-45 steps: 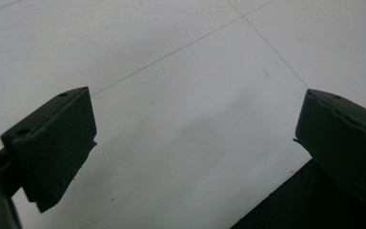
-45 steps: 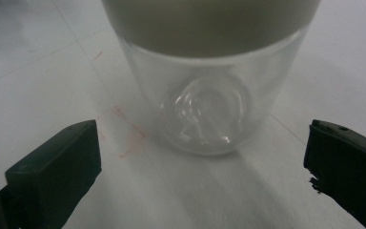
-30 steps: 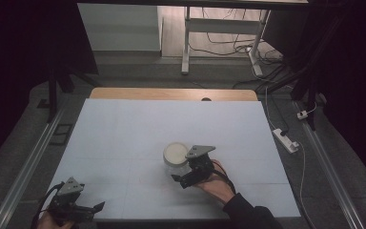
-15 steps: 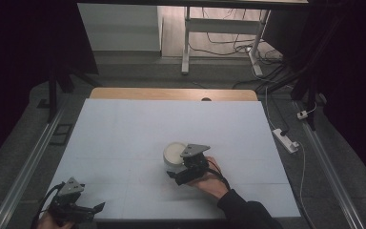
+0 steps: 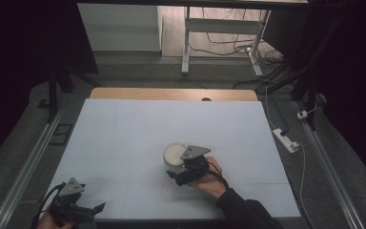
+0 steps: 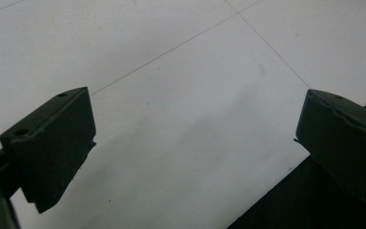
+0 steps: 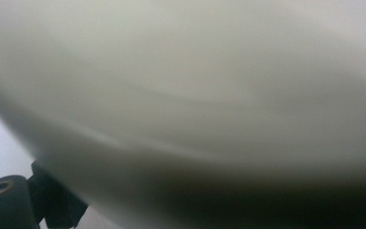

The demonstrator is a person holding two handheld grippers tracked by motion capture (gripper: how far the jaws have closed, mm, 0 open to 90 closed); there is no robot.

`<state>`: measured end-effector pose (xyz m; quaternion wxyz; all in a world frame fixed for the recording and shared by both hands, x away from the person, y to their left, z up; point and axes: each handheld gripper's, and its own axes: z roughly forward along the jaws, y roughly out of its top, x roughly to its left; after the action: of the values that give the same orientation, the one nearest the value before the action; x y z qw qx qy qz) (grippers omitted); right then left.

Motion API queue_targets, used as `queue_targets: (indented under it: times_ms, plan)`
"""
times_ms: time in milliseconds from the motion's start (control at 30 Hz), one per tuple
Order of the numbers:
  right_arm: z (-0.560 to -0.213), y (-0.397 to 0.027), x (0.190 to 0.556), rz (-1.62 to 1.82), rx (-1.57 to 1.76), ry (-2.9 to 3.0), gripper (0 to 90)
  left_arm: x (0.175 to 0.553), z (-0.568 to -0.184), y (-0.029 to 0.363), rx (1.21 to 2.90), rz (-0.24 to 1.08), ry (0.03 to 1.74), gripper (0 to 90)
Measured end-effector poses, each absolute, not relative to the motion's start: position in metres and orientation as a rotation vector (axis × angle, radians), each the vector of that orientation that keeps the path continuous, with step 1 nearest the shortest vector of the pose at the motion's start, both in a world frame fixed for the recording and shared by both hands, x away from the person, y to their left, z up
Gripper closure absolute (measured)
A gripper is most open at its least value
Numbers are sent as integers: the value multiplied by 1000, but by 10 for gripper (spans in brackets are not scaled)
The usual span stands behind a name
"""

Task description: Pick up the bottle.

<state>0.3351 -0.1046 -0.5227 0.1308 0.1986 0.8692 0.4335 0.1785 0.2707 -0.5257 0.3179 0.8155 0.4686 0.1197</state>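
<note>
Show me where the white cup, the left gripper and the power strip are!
white cup (image 5: 174, 152), high view, its pale top.
left gripper (image 5: 94, 208), high view, between its jaw tips.
power strip (image 5: 285, 140), high view, its middle.

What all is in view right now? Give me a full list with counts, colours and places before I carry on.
Cup: 1, white, near middle of the table, at the right gripper.
Table: 1, white top with a wooden far edge.
Power strip: 1, white, on the floor right of the table.
Stand: 1, white frame, on the floor beyond the table.
Cables: several, dark, on the floor around the stand.
Right gripper: 1, black with grey plate, against the cup; jaw state unclear.
Left gripper: 1, black, near left corner, jaws open over bare table.
Hands: 2, at the near edge.
</note>
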Motion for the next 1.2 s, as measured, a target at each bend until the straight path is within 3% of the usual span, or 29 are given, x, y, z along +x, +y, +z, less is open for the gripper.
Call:
queue_targets:
  times_ms: [700,867,1200]
  plan:
    - [-510,-107,329,1318,600,2537,71,178,-524,276,2097,294,1241,0]
    - [-506,-108,327,1321,607,2541,70,179,-523,278,2053,238,1212,0]
    - [-495,-110,322,1347,593,2551,71,183,-512,271,2025,256,1123,0]
